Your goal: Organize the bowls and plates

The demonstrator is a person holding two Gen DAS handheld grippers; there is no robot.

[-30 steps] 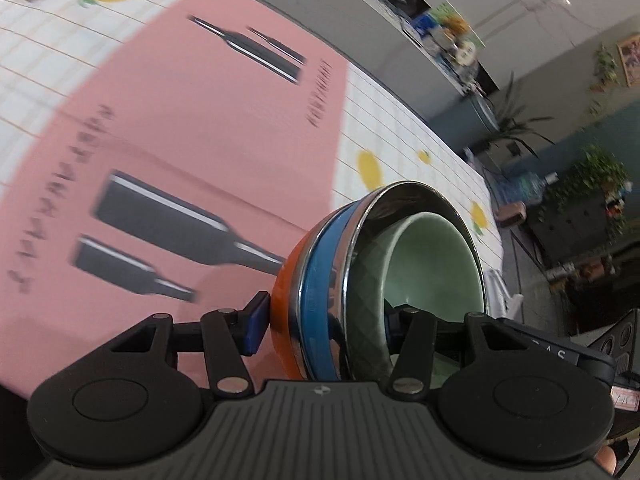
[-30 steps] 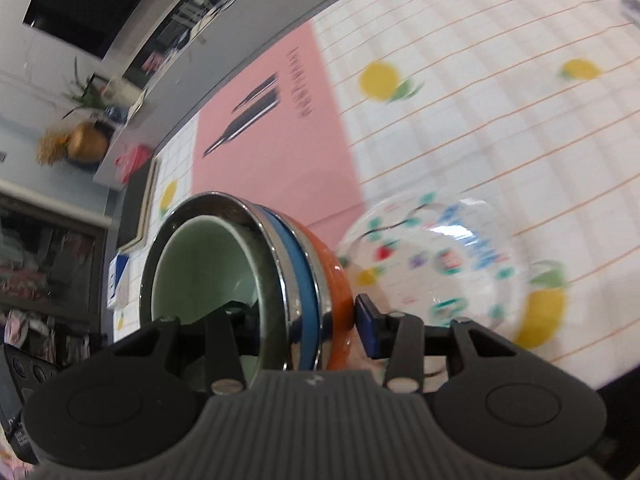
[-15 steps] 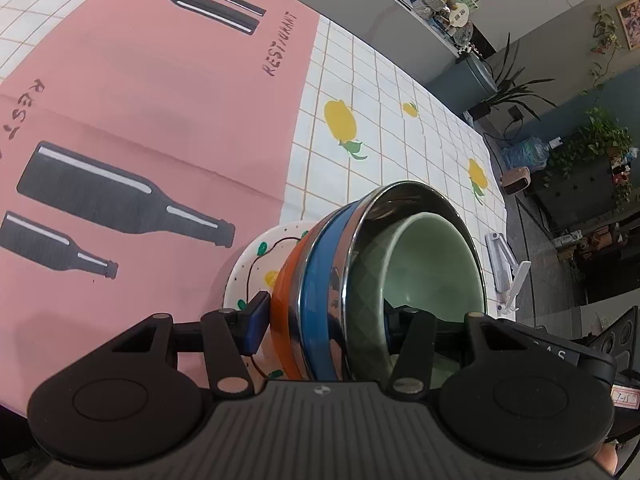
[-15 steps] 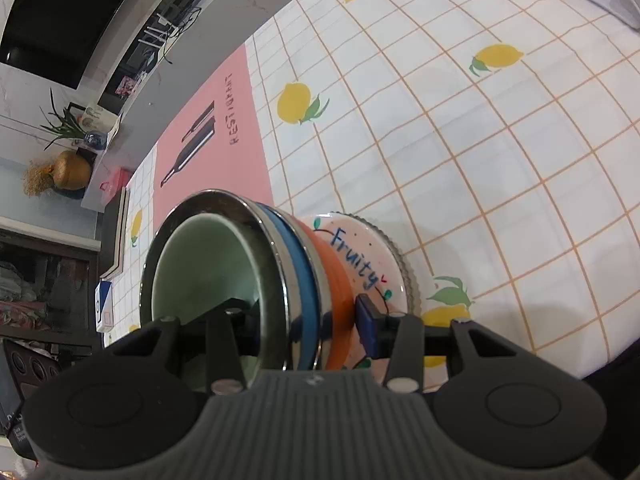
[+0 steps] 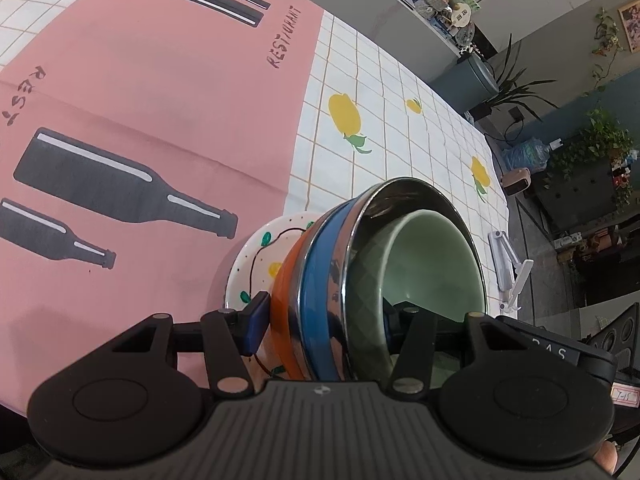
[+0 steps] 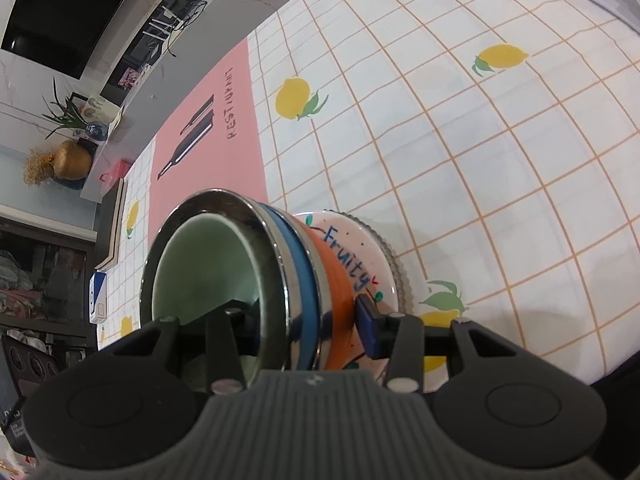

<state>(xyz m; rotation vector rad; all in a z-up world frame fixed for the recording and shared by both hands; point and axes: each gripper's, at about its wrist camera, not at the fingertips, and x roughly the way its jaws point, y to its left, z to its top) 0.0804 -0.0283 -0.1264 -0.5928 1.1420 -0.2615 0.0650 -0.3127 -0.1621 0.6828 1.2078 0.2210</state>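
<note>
Both the left gripper [image 5: 324,322] and right gripper [image 6: 298,326] clench the nested bowl stack [image 6: 256,280] just above the Fruity plate [image 6: 360,256], where a tilted or early release could spill the bowls off its rim.

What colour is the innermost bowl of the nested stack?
Pale green, the innermost bowl sits inside the steel bowl; clearest in the left wrist view.

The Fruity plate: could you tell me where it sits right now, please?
In both wrist views the Fruity plate lies on the lemon tablecloth, at the pink placemat's edge, directly beneath the bowl stack both hand-held grippers clamp.
</note>
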